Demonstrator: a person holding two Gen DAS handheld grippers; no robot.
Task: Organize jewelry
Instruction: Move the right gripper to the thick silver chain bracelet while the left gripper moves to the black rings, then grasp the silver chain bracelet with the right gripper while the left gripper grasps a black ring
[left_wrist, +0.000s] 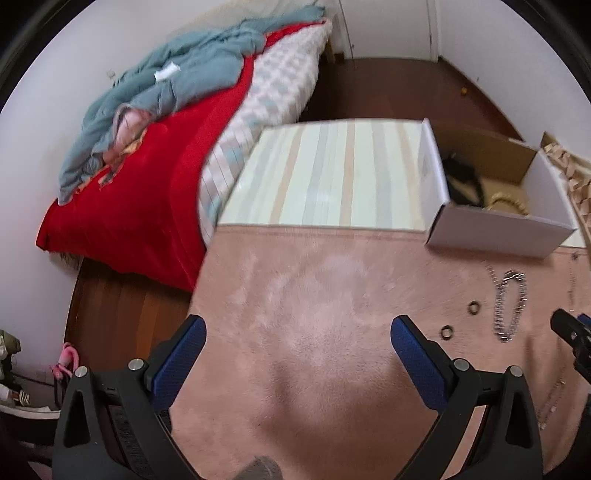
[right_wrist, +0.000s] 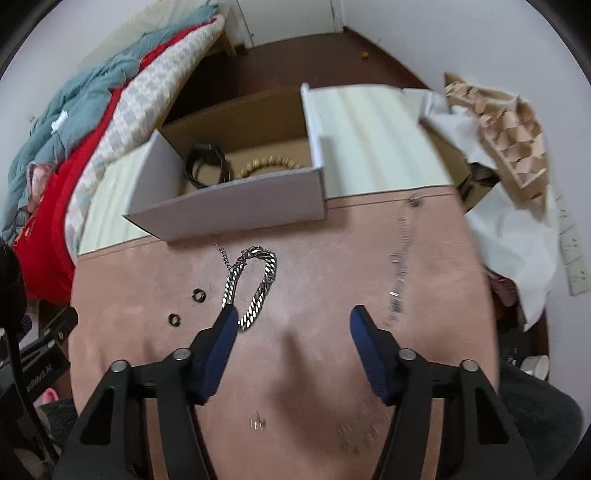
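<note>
Both claws held wide open, nothing gripped: left claw (left_wrist: 298, 334), right claw (right_wrist: 293, 323). Silver chain bracelet (right_wrist: 255, 284) laid on pink mat (right_wrist: 314, 258), just beside right claw's left fingertip, near white box (right_wrist: 236, 206).

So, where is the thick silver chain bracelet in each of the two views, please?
Left wrist view: the silver chain bracelet lies far right on the pink mat, right of the two small rings.
Right wrist view: it lies left of centre, just beyond the tip of the left finger of the right gripper.
Shared landmark: the white cardboard box, directly behind the bracelet.
</note>
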